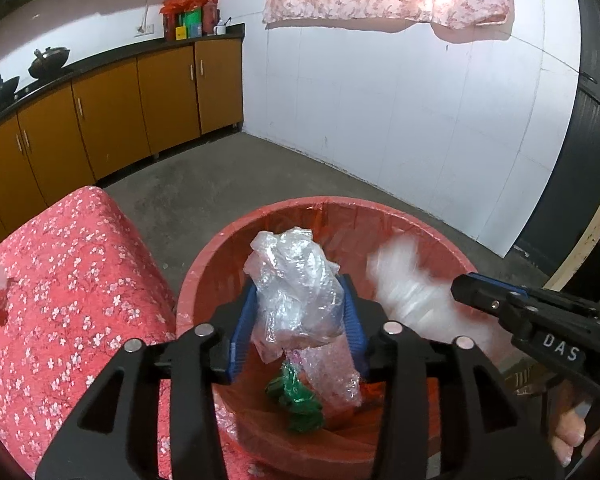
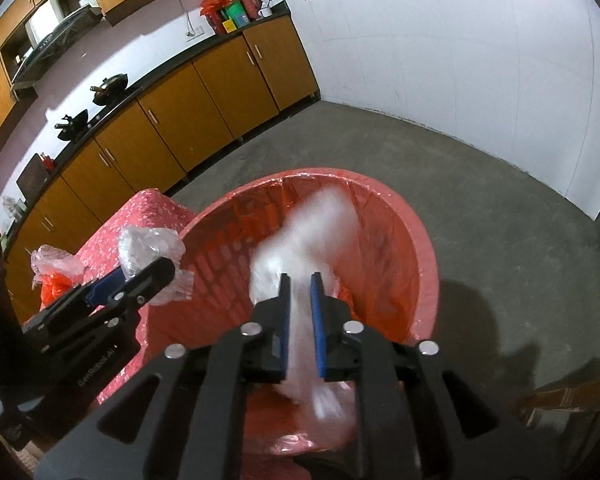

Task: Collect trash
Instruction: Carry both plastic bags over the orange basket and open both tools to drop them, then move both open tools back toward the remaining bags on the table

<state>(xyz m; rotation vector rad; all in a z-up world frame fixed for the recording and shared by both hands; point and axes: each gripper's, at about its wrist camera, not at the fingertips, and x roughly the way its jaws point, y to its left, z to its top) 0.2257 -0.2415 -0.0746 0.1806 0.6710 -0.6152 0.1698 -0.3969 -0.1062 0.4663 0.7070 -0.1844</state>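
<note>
A red plastic bin (image 1: 204, 264) with a red liner stands on the floor; it also shows in the right wrist view (image 2: 420, 240). My left gripper (image 1: 300, 304) is shut on a crumpled clear plastic bag (image 1: 296, 276) and holds it over the bin mouth; it shows in the right wrist view (image 2: 140, 276) too. My right gripper (image 2: 300, 280) has a blurred white plastic piece (image 2: 300, 240) between its jaws over the bin; whether it grips it is unclear. Inside the bin lie a green wrapper (image 1: 300, 396) and bubble wrap (image 1: 336, 376).
A table with a pink flowered cloth (image 1: 72, 280) stands left of the bin. More clear and red plastic (image 2: 52, 272) lies on it. Brown kitchen cabinets (image 1: 140, 100) line the far left wall. Bare concrete floor (image 2: 480, 200) lies beyond the bin.
</note>
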